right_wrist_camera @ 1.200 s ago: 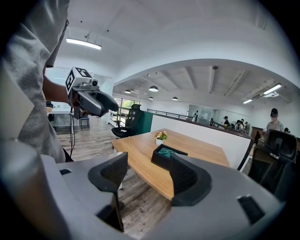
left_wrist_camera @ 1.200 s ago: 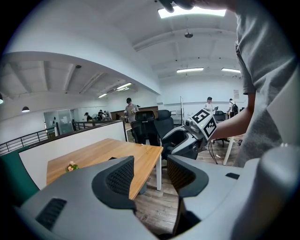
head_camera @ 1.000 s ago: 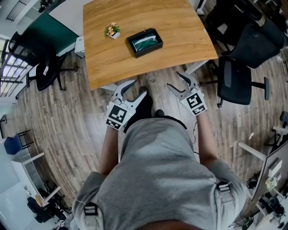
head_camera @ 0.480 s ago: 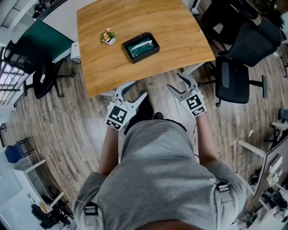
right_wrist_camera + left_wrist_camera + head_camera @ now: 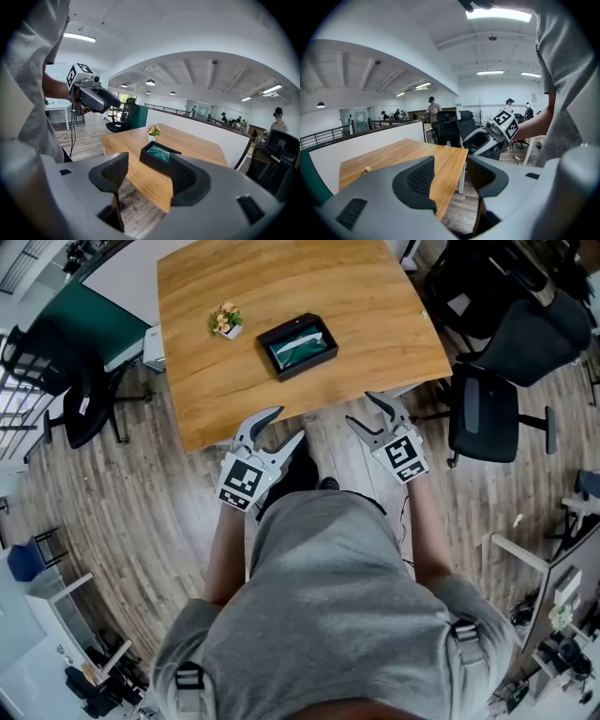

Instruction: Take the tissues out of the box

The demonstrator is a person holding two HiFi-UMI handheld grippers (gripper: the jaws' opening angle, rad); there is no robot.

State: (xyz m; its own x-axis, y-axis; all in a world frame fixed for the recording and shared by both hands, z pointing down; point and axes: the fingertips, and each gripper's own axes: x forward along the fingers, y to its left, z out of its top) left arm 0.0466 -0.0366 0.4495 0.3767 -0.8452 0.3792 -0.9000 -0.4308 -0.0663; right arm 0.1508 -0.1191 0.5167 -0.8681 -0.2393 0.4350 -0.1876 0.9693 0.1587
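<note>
Lying beyond the released, empty left gripper (image 5: 289,423) and right gripper (image 5: 359,407), soft, light teal tissues (image 5: 300,348) in the black rectangular box (image 5: 268,354) are being judged centre-pinchable.

OFFICE ROOM: CONDITION AS SEEN

Floor (image 5: 131,512): grey-brown wood planks throughout, head view. Wooden table (image 5: 356,296), top centre: light oak top, white legs. Black office chair (image 5: 487,413) at right, near the table corner. 2nd black chair (image 5: 89,399) at left edge. Green panel (image 5: 103,320), upper left. Ceiling white, curved; strip light (image 5: 499,14) on, top of frame. White partition (image 5: 206,133) behind the table, centre right.
</note>
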